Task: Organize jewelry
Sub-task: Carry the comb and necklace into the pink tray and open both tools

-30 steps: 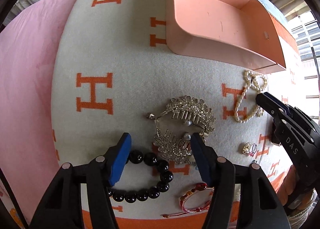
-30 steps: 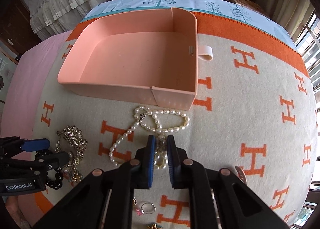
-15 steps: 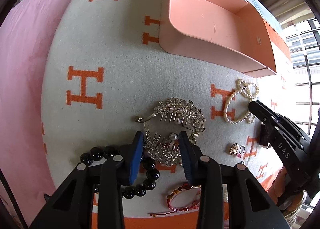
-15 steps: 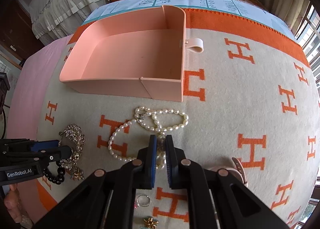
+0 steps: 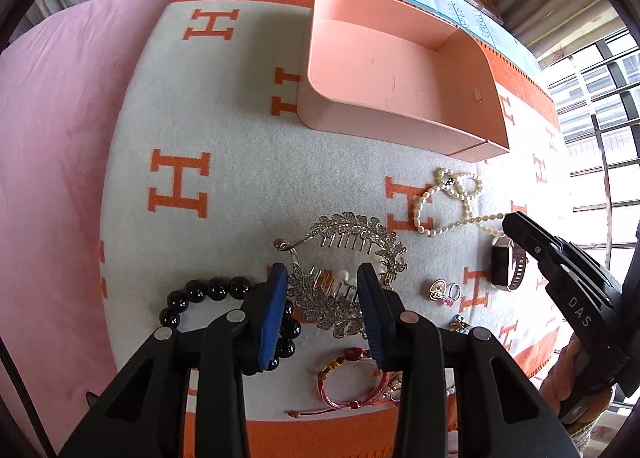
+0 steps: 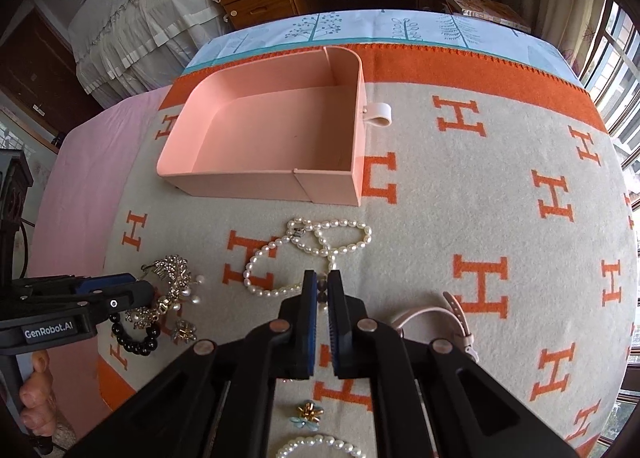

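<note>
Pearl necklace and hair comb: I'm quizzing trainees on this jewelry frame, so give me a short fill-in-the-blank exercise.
1. The right gripper is shut on the ____ necklace.
2. The left gripper is closed around the rhinestone hair ____.
3. The pink tray holds ____ jewelry.

Missing words: pearl; comb; no

Plenty of bare orange-and-cream H-pattern blanket (image 6: 500,197) right of the open pink plastic tray (image 6: 224,175); cluttered near edge: rhinestone leaf hair comb (image 5: 348,258), black bead bracelet (image 5: 216,290).
</note>
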`<state>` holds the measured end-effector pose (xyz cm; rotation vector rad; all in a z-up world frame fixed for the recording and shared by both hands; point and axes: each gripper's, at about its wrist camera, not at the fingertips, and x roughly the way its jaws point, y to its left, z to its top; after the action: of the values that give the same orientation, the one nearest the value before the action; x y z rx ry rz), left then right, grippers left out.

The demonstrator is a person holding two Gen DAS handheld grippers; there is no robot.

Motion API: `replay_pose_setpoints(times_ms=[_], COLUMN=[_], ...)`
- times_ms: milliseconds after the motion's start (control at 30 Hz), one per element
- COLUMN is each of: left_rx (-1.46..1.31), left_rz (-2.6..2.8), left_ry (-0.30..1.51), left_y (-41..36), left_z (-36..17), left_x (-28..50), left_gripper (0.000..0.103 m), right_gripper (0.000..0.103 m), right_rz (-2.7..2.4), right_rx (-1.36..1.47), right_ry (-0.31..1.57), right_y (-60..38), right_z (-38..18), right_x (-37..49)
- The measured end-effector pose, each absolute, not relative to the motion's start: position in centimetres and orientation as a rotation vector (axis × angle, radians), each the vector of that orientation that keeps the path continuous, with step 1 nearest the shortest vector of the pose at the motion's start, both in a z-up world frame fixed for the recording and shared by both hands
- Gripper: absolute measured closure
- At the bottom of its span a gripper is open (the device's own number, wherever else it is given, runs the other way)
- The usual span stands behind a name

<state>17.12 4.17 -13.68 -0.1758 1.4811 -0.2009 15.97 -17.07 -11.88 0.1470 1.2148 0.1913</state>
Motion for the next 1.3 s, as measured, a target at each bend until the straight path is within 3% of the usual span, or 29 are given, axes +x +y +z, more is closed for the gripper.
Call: replay_pose_setpoints(times_ms=[600, 867, 1033, 1300], left_rx=[-0.125, -0.117, -0.103, -0.023], left_rz=[-0.235, -0.226, -0.228, -0.199], left_ry=[1.221, 1.131, 1.163, 1.24], left_y=[3.0, 2.2, 1.2, -0.4], left_z=[-0.8, 1.1, -1.5, -8.1], left_x=[20.8, 23.8, 25.6, 27.5], left_gripper=[0.069, 0.069, 0.069, 0.069], right_gripper=[0.098, 0.098, 0.098, 0.098], right_rz=[0.211, 0.212, 0.198, 0.175], right_rx=[0.143, 0.224, 0.233, 0.207], right_ry=[0.907, 0.761, 0.783, 0.946], right_y=[-16.4, -17.6, -17.4, -16.6], right_z=[2.4, 7.2, 5.9, -1.3], right_x=[17.7, 19.7, 21.7, 24.9])
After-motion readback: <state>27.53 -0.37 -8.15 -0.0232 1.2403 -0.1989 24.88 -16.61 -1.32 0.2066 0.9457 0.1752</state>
